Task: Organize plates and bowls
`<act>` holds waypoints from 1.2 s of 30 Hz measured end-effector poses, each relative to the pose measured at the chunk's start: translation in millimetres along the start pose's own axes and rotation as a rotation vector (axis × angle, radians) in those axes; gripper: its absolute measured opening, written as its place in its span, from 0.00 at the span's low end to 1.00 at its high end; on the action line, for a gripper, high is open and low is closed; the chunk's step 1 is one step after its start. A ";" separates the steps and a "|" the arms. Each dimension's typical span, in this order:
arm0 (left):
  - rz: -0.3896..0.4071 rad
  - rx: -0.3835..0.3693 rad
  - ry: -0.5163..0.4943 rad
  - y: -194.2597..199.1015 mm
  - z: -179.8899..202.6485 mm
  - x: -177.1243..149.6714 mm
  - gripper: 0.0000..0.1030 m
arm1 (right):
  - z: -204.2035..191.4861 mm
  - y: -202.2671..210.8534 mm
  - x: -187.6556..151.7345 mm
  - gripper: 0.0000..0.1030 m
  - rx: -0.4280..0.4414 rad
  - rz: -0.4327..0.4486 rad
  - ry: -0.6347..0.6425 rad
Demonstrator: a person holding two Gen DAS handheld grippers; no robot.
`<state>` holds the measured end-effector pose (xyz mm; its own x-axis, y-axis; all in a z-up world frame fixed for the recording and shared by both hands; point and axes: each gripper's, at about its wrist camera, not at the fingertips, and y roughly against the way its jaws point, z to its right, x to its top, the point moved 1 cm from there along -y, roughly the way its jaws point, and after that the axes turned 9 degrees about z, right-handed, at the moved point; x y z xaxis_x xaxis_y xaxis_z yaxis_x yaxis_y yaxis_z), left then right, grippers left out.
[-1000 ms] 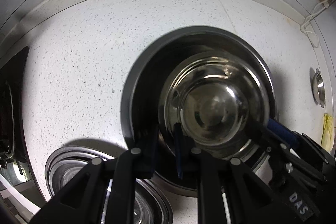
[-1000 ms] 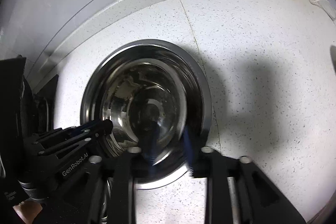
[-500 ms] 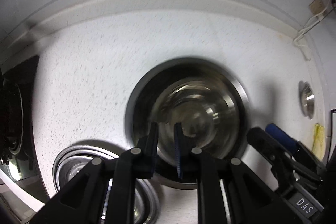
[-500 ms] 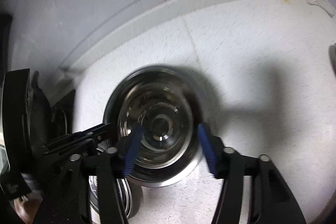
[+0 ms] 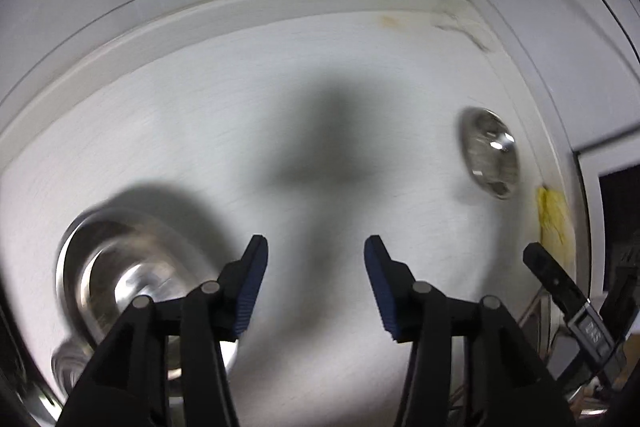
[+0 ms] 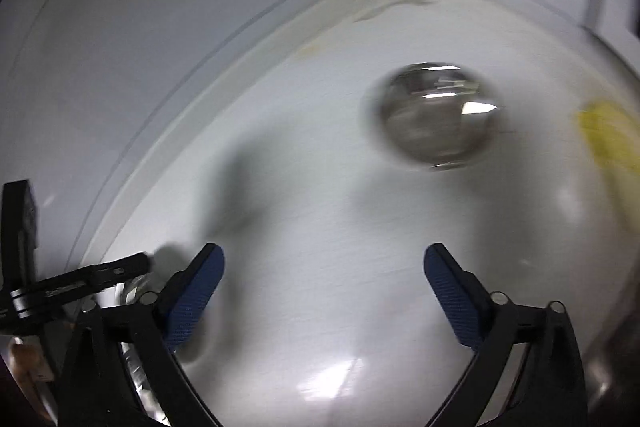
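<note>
In the left wrist view my left gripper (image 5: 316, 283) is open and empty above the white counter. A steel bowl nested in a larger steel dish (image 5: 128, 279) sits at the lower left, blurred, beside the left finger. A small steel bowl (image 5: 490, 153) stands far right. In the right wrist view my right gripper (image 6: 324, 291) is wide open and empty. The same small steel bowl (image 6: 436, 115) lies ahead and to the right of it. The other gripper's finger (image 6: 100, 277) shows at the left edge.
The white speckled counter (image 5: 320, 99) meets a raised backsplash (image 5: 200, 15) and a corner at the right. A yellow cloth (image 5: 554, 223) lies at the far right edge. Another steel rim (image 5: 68, 367) shows at the bottom left.
Both grippers have opened, let go of the nested steel bowls and swung to the right. The small steel bowl has come into view ahead. Both views are motion-blurred.
</note>
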<state>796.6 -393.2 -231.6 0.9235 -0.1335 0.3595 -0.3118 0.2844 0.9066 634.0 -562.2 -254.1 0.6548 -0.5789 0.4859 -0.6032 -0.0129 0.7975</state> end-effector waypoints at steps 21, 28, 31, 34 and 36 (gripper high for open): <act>-0.087 0.062 -0.188 -149.9 178.5 80.6 0.49 | 94.7 -78.1 83.3 0.99 -0.157 -0.013 -0.005; -0.101 0.045 -0.201 -173.2 177.0 79.3 0.19 | 97.7 -93.8 78.9 0.44 -0.139 -0.048 -0.022; -0.120 0.016 -0.203 -171.9 178.4 76.2 0.12 | 96.2 -98.8 73.4 0.17 -0.111 -0.081 -0.038; -0.130 0.029 -0.219 -164.3 176.8 69.0 0.12 | 79.3 -92.3 66.3 0.09 -0.133 -0.077 0.024; -0.130 0.032 -0.212 -158.9 170.0 66.9 0.12 | 74.1 -87.6 61.1 0.09 -0.118 -0.083 0.021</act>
<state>869.9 -608.7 -314.0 0.8900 -0.3640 0.2746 -0.2033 0.2222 0.9536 693.1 -656.8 -320.8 0.7103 -0.5623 0.4233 -0.4897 0.0372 0.8711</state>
